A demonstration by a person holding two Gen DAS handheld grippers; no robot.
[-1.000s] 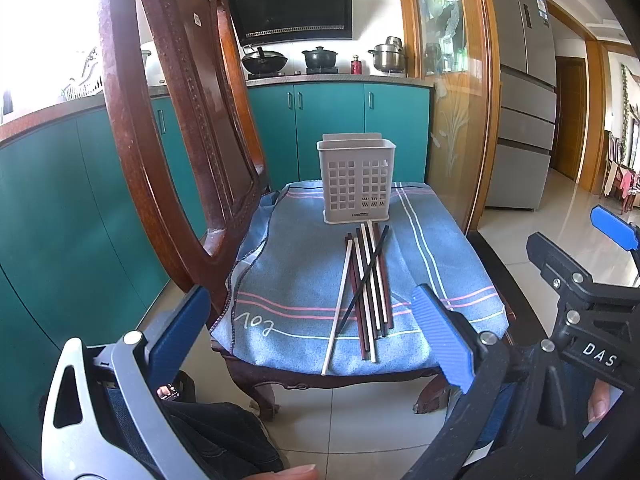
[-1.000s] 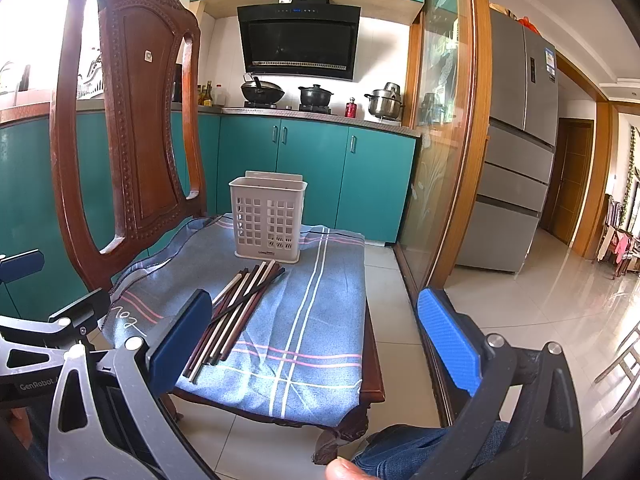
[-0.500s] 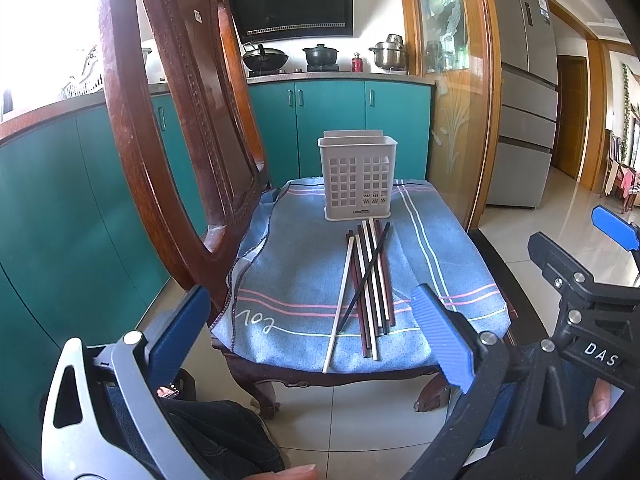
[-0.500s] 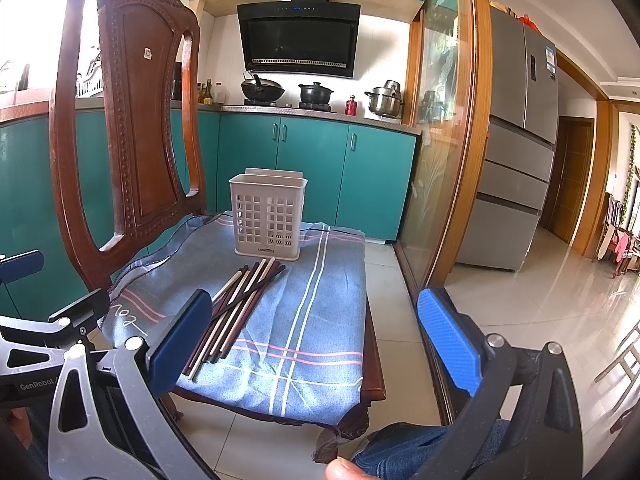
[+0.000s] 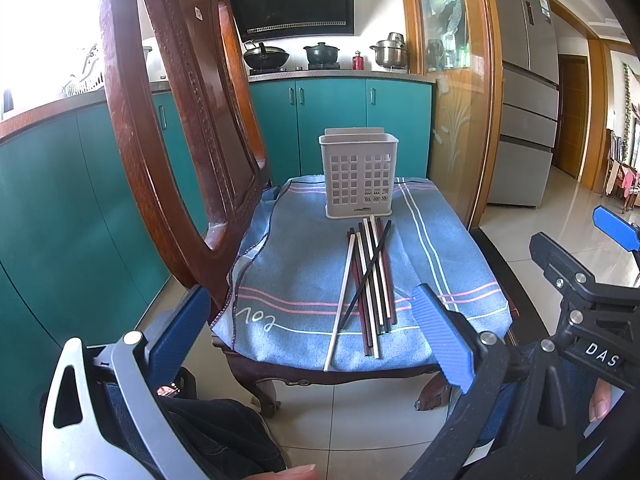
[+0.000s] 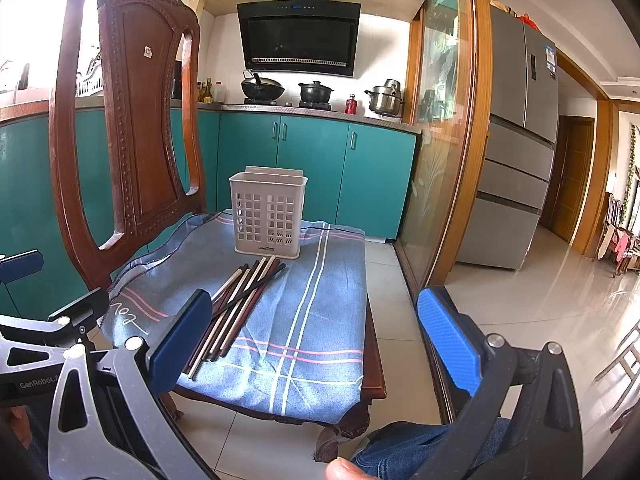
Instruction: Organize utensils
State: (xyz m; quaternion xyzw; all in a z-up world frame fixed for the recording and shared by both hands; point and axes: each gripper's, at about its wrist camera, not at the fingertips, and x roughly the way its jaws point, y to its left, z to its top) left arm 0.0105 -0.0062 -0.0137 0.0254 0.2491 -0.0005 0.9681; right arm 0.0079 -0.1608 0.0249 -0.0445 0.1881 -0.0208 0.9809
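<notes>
Teal kitchen cabinets (image 6: 308, 152) run along the back wall, with pots on the stove under a black hood (image 6: 298, 38) and a steel fridge (image 6: 520, 128) off to the right. In front of them stands a carved wooden chair (image 5: 188, 128), its seat covered by a blue striped cloth (image 5: 296, 280).

At the far end of the cloth sits a white slotted caddy (image 5: 358, 174), upright. Whether anything lies inside it is hard to tell through the slots. Just in front of it lie the chopsticks (image 5: 370, 284), a loose bundle of white, dark red and black sticks pointing toward the caddy, their far tips close to its base. One black stick crosses the others at a slant, and one white stick lies slightly apart on the left side.

The left gripper (image 5: 316, 332) hangs short of the chair's near edge, jaws wide and holding nothing; the near ends of the chopsticks show between its blue pads. The right gripper (image 6: 316, 332) is level beside it, to the right of the seat, jaws also wide and bare. A fingertip and denim-clad legs show at the bottom of both views.
</notes>
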